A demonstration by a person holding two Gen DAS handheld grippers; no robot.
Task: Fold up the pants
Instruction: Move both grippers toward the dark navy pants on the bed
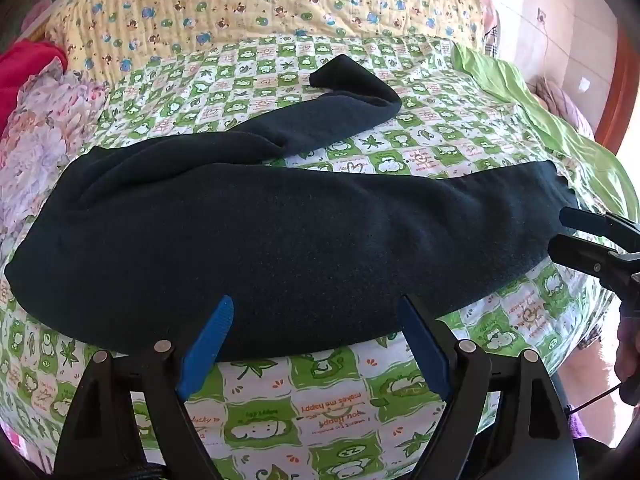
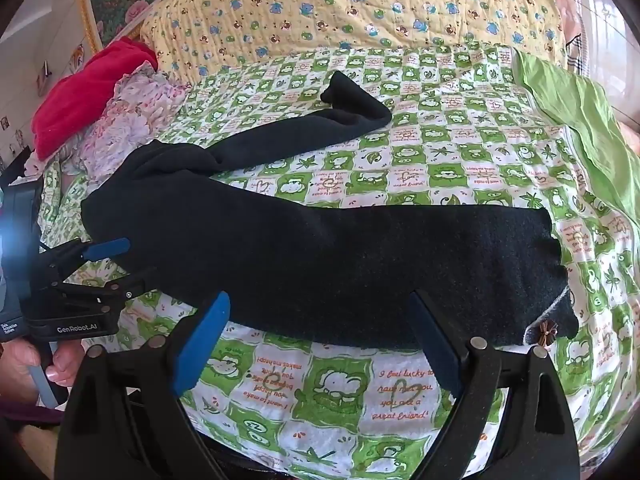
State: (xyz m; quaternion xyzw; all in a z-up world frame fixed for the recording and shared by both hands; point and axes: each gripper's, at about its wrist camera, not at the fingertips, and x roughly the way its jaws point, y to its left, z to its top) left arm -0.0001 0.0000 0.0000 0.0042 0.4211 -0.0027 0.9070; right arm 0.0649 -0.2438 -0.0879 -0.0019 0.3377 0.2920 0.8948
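Dark navy pants [image 1: 280, 236] lie spread across the green-and-white checked bedsheet [image 1: 320, 392]. One leg runs toward the back right, the other lies across the front. In the right wrist view the pants [image 2: 340, 264] show a small brown bow at the waistband on the right. My left gripper [image 1: 314, 304] is open, its blue fingertips at the near edge of the pants, holding nothing. My right gripper [image 2: 320, 300] is open at the near edge of the pants, holding nothing. The right gripper also shows in the left wrist view [image 1: 568, 232], the left gripper in the right wrist view [image 2: 132, 260].
A yellow quilt with animal print [image 1: 260, 4] is bunched at the back. A red cloth [image 2: 88, 92] and floral fabric [image 1: 48, 120] lie at the left. A plain green sheet [image 2: 580, 120] covers the right side of the bed.
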